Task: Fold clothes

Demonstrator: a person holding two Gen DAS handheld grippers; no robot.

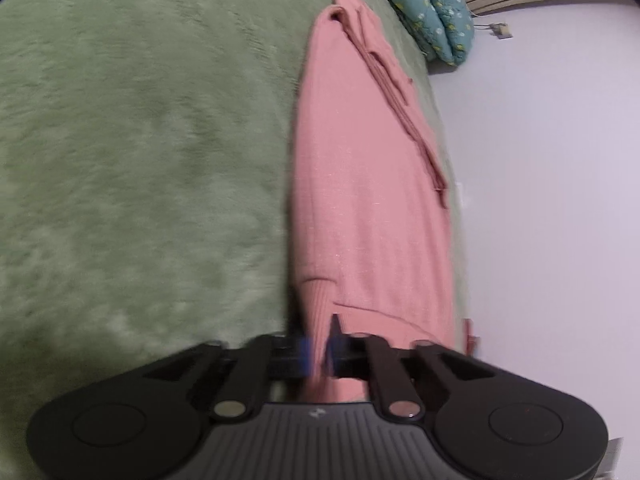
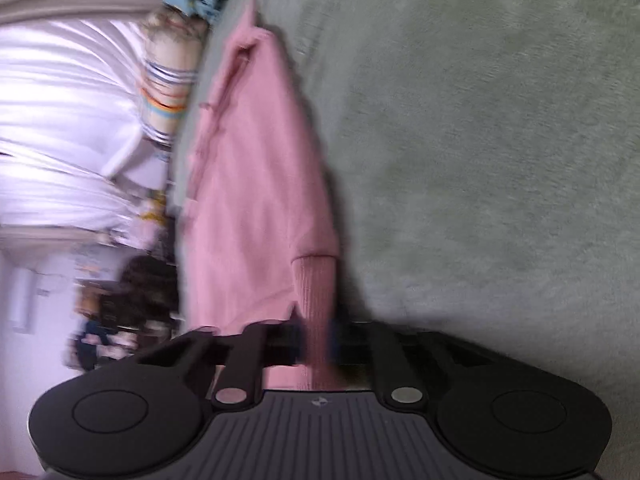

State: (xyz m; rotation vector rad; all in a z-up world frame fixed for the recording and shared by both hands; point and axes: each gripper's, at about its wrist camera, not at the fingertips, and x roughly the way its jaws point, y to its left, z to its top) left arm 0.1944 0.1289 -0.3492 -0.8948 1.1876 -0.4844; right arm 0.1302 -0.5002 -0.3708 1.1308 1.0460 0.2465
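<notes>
While angled down over the green blanket [image 1: 140,160]: left gripper [image 1: 318,354] fingers pinched on the pink sweater [image 1: 360,200], right gripper [image 2: 318,340] fingers pinched on its ribbed cuff [image 2: 316,292]. Sweater stretched long and narrow, folded lengthwise, along the blanket's edge.

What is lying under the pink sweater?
Under the pink sweater lies the green fleece blanket, showing all along its side. What the blanket itself covers cannot be seen. Both grippers pinch ribbed cuffs at the near end.

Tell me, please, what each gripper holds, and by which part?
Left gripper and right gripper each pinch a ribbed cuff of the pink sweater.
</notes>
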